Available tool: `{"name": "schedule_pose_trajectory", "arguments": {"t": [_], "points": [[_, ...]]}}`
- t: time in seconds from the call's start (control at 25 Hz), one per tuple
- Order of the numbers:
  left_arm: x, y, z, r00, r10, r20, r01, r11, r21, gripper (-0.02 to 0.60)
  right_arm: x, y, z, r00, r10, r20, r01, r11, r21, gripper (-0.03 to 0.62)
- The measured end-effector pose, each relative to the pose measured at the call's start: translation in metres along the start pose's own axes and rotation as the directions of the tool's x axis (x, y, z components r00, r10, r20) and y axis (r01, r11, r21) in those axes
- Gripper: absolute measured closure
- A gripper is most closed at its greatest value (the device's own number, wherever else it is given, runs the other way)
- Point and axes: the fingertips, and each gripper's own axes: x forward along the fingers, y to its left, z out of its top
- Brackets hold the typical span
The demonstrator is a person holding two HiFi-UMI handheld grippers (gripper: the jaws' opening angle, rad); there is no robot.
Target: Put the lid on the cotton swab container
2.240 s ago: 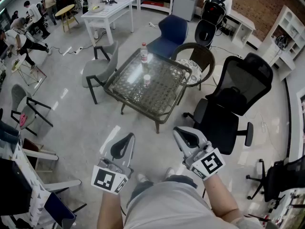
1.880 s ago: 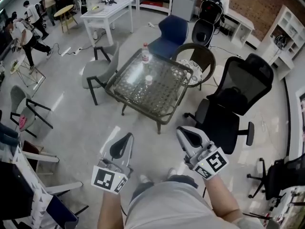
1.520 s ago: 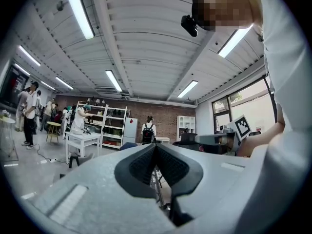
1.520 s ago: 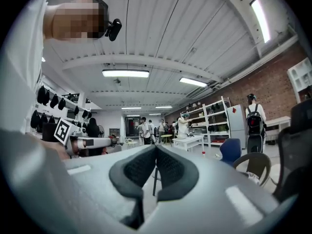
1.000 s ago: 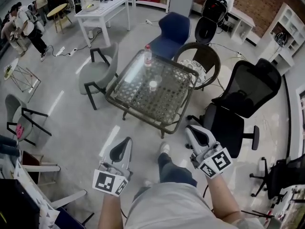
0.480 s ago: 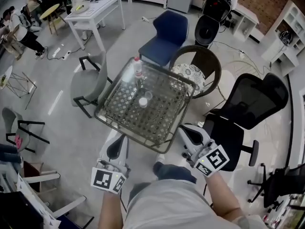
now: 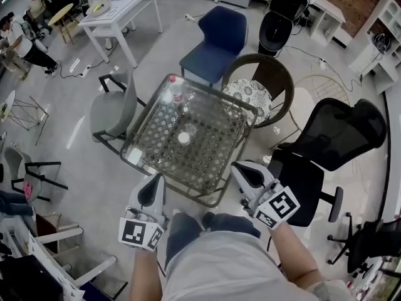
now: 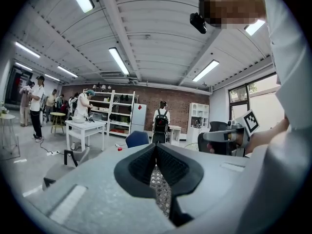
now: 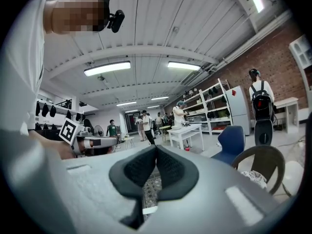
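Since the task turns on the cotton swab container [image 7: 183, 138], it is taken to be the small pale round thing near the middle of the glass worktop [image 7: 216, 146]. It is too small in the head view for body and lid to be told apart. A bottle [image 7: 175, 93] stands well apart from it, toward the far corner, and a small white piece [image 7: 134, 157] that cannot be identified lies at the left corner. Around the worktop are set a grey chair [image 7: 113, 111], a blue chair [image 7: 219, 33], a wicker chair [image 7: 260, 83] and a black office chair [image 7: 338, 137].

The left tongs [image 7: 152, 182] are held at the near left edge of the worktop and the right tongs [image 7: 239, 168] just beside its near right edge, both well short of the container. In each gripper view the dark pads are seen pressed together with only the worktop's weave glimpsed below them, so both tongs are clenched and empty.

Nothing is grasped yet, and the step in hand is judged to be the approach to the worktop. For the next move, the tongs would need to be carried in over the glass and released. The lid must then be found. One pair is best closed on the container to steady it, while the lid is taken by its rim with the other pair and lowered level onto the opening.
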Motion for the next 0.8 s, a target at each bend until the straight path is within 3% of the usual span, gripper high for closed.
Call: {"name": "schedule_pose_trajectory", "arguments": {"t": [0.44, 0.8], "points": [[0.048, 0.038, -0.026, 0.995, -0.075, -0.063, 0.072, 0.996, -0.044, 0.574, 0.05, -0.025, -0.017, 0.996, -0.046, -0.074, 0.048, 0.999, 0.021, 0.591], [0.1, 0.087, -0.082, 0.966, -0.208, -0.155, 0.192, 0.975, -0.109, 0.573, 0.107, -0.057, -0.053, 0.975, -0.126, -0.182, 0.134, 0.99, 0.032, 0.589]]}}
